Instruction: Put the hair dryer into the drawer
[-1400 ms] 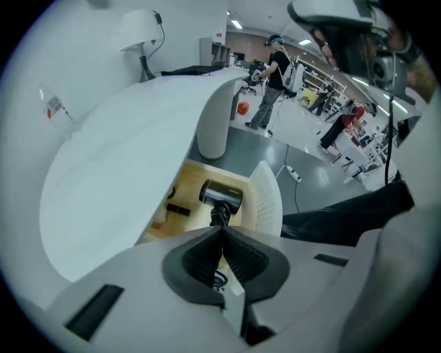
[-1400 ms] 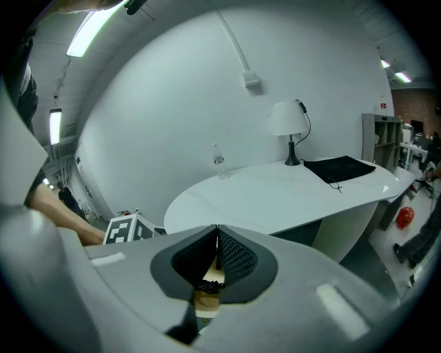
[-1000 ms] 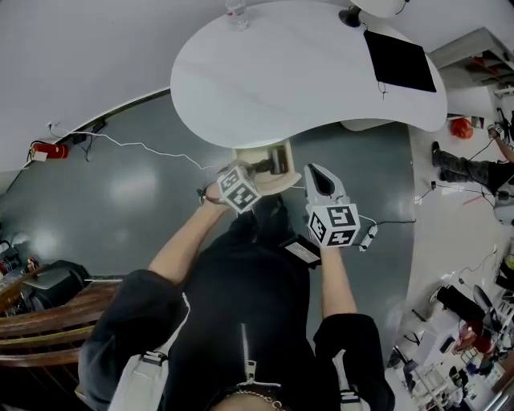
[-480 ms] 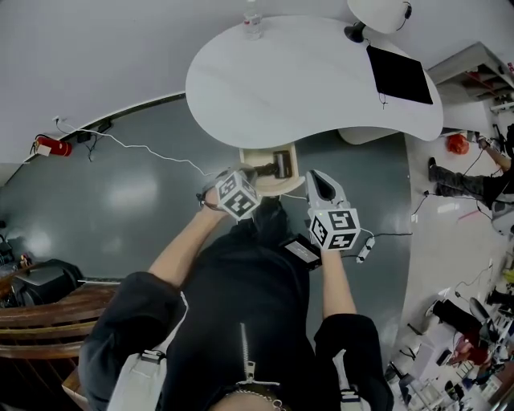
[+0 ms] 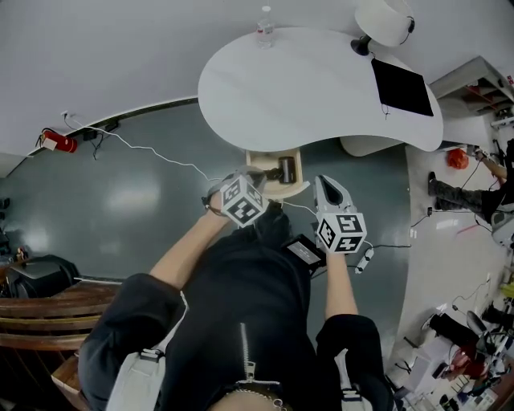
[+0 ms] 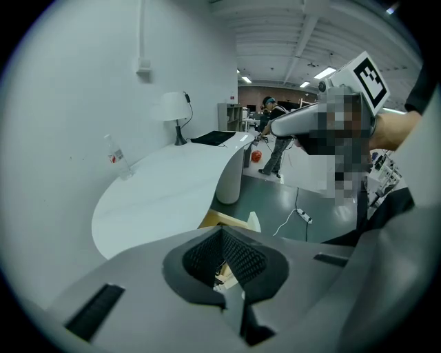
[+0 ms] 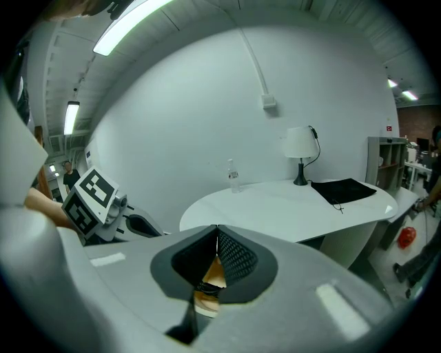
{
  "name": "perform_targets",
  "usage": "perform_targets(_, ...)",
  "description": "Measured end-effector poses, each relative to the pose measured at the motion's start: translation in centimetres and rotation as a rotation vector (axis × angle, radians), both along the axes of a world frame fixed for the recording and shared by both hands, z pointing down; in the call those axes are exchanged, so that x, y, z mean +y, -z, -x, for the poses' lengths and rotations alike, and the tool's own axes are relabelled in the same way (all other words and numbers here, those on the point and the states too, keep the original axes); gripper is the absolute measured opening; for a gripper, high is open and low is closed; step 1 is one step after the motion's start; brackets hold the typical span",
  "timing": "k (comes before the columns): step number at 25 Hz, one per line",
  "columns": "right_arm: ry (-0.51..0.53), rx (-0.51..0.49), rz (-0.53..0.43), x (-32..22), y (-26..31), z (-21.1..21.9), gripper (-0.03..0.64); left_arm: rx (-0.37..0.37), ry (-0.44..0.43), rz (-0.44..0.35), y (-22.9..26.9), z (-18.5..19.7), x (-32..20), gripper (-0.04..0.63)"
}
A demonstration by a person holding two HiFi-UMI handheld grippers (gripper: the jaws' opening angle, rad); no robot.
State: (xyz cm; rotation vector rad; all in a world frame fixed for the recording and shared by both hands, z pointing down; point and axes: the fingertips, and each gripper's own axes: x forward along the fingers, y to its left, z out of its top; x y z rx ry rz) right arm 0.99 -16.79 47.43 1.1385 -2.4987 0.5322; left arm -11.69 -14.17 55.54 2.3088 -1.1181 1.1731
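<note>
1. My left tool (image 6: 222, 228) is pressed together with nothing between its jaws. Its own view shows only the two ribbed pads meeting, and a sliver of pale wood below them.
2. My right tool (image 7: 217, 226) is pressed together as well and carries nothing. It hangs just to the right of the drawer (image 5: 273, 152).
3. The drawer stands pulled out from under the near edge of the white tabletop (image 5: 305, 88). My left tool is at its near left corner.
4. A dark, stubby thing lies inside the drawer towards its right side. I take it for the hair dryer (image 5: 283, 169), though it is small in the head view and I cannot make out its shape for sure.
5. I see nothing like a hair dryer on the tabletop, which carries only a water bottle (image 5: 265, 18), a lamp (image 5: 385, 20) and a black mat (image 5: 400, 87).
6. So I judge the main step done: the dryer is in the drawer and neither tool has hold of it.
7. What may be left is to push the open drawer shut, if that is wanted, since the task names only the putting in.
</note>
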Motion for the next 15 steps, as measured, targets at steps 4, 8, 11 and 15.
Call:
perform_targets(4,-0.002,-0.002,-0.006,-0.12,0.35,0.07,0.003,0.003,-0.005,-0.009,0.61,-0.04,0.19,0.012)
perform_targets(8,0.004,0.001,-0.011,0.02,0.70,0.32,0.003,0.000,-0.014,-0.011,0.79,-0.21,0.41,0.012)
perform_targets(11,0.011,0.009,-0.008,0.18,0.73,0.50,0.003,0.001,-0.021,-0.008,0.74,-0.42,0.49,0.014)
perform_targets(15,0.013,0.013,-0.003,0.32,0.49,0.44,0.003,0.002,-0.034,0.001,0.40,-0.89,0.78,0.014)
